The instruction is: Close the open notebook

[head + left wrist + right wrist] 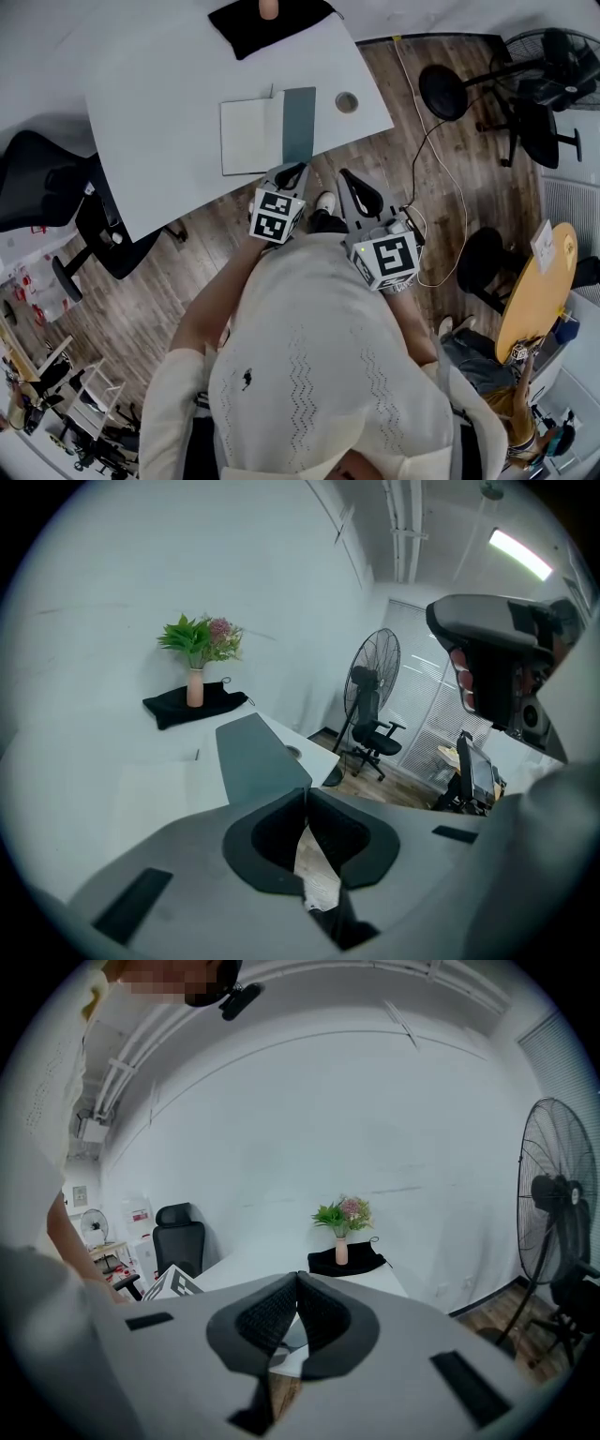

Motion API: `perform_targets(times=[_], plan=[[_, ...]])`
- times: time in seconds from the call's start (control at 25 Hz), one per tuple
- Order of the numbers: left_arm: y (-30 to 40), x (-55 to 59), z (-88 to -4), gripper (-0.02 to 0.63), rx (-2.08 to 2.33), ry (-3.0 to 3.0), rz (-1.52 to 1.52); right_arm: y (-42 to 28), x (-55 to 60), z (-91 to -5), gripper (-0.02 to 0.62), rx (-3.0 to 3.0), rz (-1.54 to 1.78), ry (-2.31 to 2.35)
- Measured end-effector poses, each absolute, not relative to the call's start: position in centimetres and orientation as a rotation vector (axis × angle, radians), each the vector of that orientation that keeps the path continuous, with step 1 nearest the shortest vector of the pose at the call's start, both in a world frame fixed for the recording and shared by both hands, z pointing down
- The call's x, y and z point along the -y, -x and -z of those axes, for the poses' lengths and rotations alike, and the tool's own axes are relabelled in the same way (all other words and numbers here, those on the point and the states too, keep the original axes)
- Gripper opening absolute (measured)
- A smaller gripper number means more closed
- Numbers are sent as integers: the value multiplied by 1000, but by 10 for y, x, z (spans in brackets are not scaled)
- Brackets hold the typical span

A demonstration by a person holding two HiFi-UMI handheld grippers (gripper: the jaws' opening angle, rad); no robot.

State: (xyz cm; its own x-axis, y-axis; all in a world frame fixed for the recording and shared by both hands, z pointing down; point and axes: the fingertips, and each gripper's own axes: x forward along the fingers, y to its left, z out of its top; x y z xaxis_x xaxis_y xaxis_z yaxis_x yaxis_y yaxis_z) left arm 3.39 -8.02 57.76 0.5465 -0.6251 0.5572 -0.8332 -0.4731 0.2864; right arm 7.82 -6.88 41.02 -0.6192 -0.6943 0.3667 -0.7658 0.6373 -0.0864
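Head view, entry one: open notebook [251, 137] on the white table [159, 103], with its cream page on the left, its grey-green cover [299, 122] on the right, and its near edge just beside the table's near edge. The cover shows narrower than the page, so we judge it tilted up, partway through the fold. Entry two: left gripper [300, 169], jaws drawn together, tips at the cover's near edge. We cannot tell whether they nip the cover or merely prop it. Entry three: right gripper [346, 175], jaws likewise together and empty, to the right of the notebook and past the table's edge, above the floor. Step in hand, as we read it: turning the cover over. The next move calls for carrying the cover leftward across the spine and lowering it flat onto the page without dragging the notebook toward us, since it could slide off the near edge. Room: there is bare table left of and beyond the notebook. A cable hole [347, 101] lies near the cover's right side. A black cloth [281, 28] and vase [269, 7] sit well beyond the notebook's far edge, clear of the fold.
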Motion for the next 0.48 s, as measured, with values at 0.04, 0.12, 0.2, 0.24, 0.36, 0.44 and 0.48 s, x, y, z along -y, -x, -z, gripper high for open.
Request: perform_targets(times=[0.04,0.12,0.2,0.24,0.36,0.44,0.48], plan=[[-33,80,-577,21,1173,-2250,-512,-76,69,-410,2,2562,-337,-1172],[-29,80,-575,21,1171,-2251,-503,-72,69,-409,2,2564,-331,-1163],[-25,79,-573,21,1170,-2251,-491,-67,68,-410,2,2562,-327,-1157],[-22,78,-573,21,1170,-2250,-486,-64,68,-410,2,2563,-325,-1152],[-17,77,-572,21,1169,-2246,-470,-59,66,-411,2,2562,-317,-1146],[-15,76,-571,21,1161,-2243,-453,-56,65,-411,2,2558,-316,-1148],[-13,75,-571,21,1156,-2238,-442,-54,65,-411,2,2557,-314,-1146]])
